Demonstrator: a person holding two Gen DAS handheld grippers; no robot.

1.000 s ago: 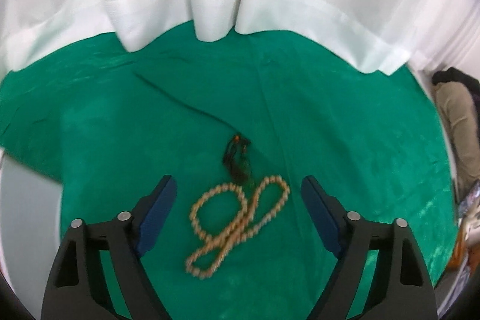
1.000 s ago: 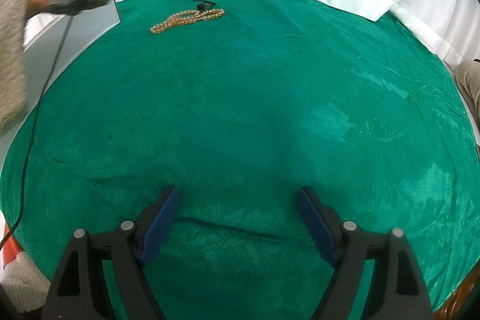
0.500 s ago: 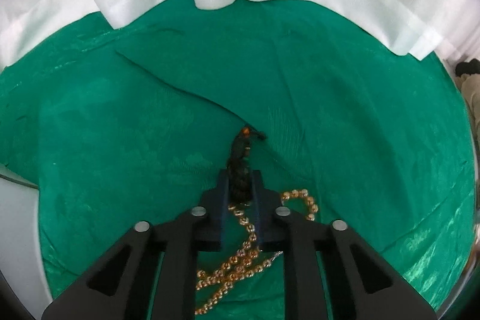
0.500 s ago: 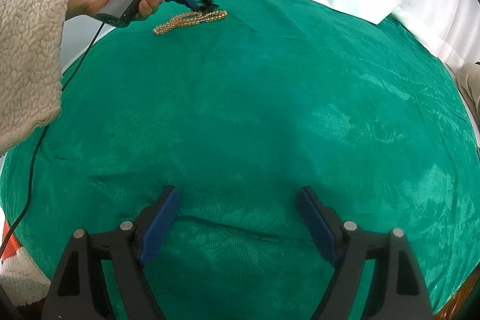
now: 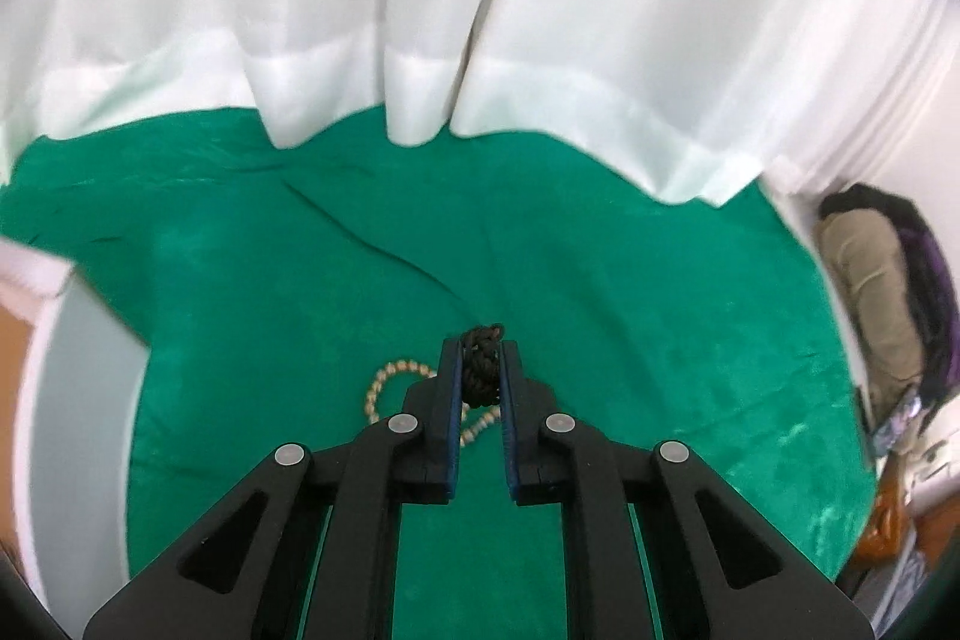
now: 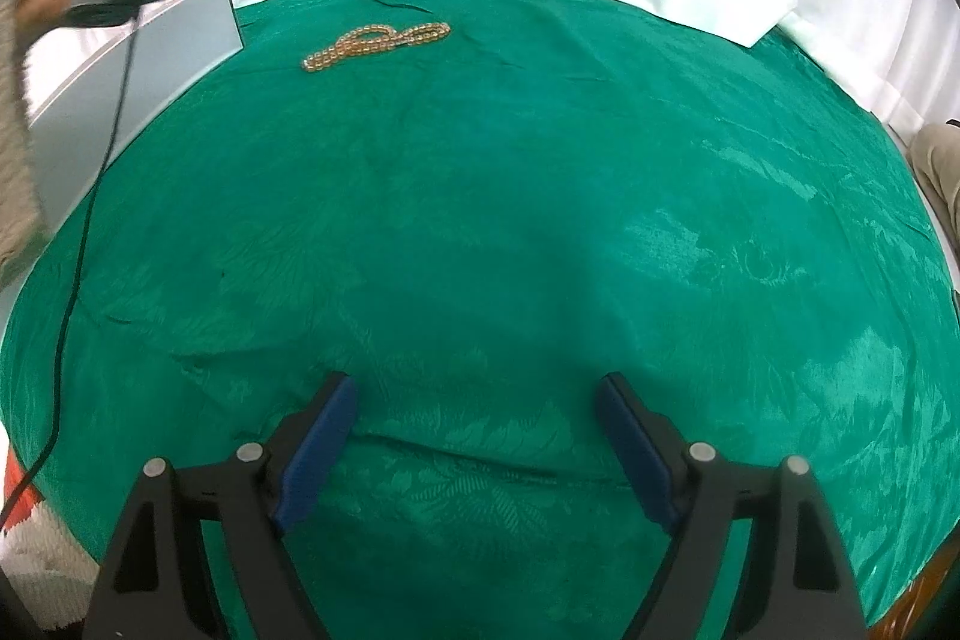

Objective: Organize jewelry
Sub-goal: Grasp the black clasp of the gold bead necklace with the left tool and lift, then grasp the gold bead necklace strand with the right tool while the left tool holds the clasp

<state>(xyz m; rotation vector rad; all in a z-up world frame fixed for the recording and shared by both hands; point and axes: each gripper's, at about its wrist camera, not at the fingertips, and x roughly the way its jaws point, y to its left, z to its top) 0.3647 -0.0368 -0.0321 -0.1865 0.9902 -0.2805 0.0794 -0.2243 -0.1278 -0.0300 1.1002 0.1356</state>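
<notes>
We are holding the right gripper [image 6: 474,448] low over the green cloth [image 6: 540,220], its jaws spread wide and gripping nothing. Far beyond it, the pearl-coloured bead necklace [image 6: 375,39] is lying in loose loops on the cloth. Just past the necklace and above it, we are pinching the dark braided cord piece [image 5: 480,367] between the pressed-together jaws of the left gripper [image 5: 480,370]. To do this well, we are judging it best to keep the pinch firm and carry the dangling cord clear of the beads.
</notes>
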